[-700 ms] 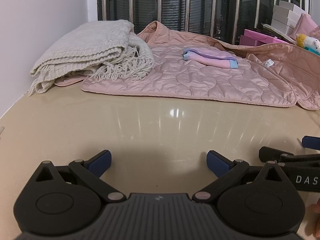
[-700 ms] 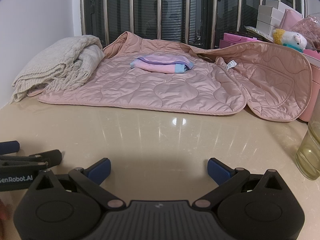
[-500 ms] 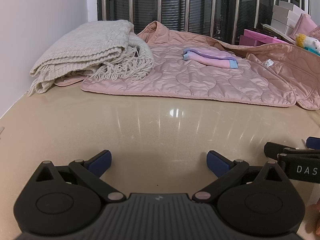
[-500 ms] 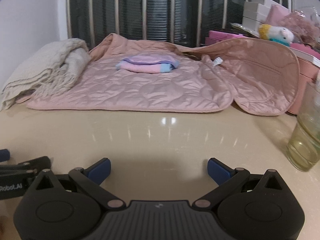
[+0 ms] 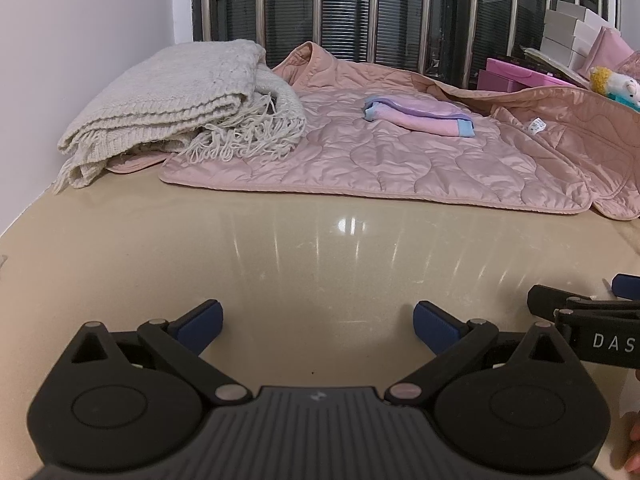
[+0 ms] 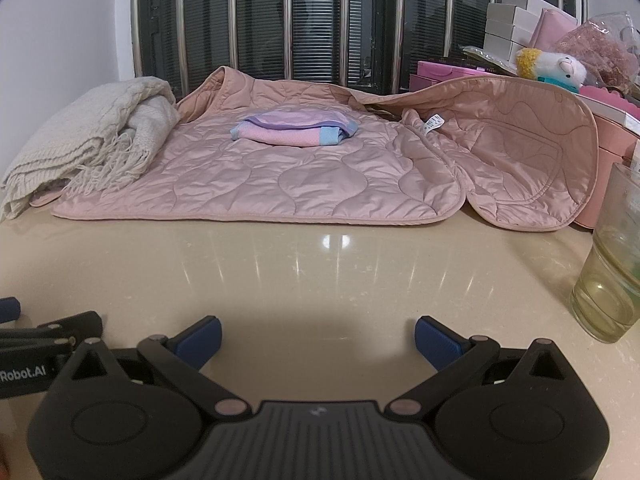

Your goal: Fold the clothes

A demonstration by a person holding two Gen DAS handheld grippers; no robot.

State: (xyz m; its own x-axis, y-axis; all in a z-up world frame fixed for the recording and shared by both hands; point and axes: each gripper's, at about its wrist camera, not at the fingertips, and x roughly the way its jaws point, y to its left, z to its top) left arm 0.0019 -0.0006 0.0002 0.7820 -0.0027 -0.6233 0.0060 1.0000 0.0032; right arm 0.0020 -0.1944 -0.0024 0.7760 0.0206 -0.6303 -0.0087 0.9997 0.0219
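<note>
**Left wrist and right wrist views: three textiles at the back, both grippers spread and empty**

Left wrist view: one left gripper [image 5: 316,318] hangs low over the beige table [image 5: 320,256], its two blue-padded fingers spread wide, with bare tabletop between them and nothing held or touched. Three textiles lie at the far side. One pink quilted jacket [image 5: 400,160] is spread flat. One small folded pink-and-lilac garment [image 5: 420,114] with blue trim rests on top of it. One folded cream knit blanket [image 5: 180,104] with a fringe overlaps the jacket's left edge. At the right border, part of the right gripper [image 5: 580,304] enters, cut off by the frame. One plush toy [image 5: 616,84] and a stack of white boxes [image 5: 568,36] sit at the far right, partly cut off.

Right wrist view: one right gripper [image 6: 316,336] also stands wide open above the table [image 6: 320,272], gripping nothing. The same three textiles show: jacket [image 6: 300,176], folded garment [image 6: 292,128] on it, blanket [image 6: 88,136] at the left. The jacket's right panel curls up against pink boxes [image 6: 448,70], hiding what lies behind. One drinking glass [image 6: 612,264] with pale liquid stands near the right edge, partly cut off. The left gripper's side [image 6: 48,332] pokes in at the left; only part of its lettering is readable.
</note>
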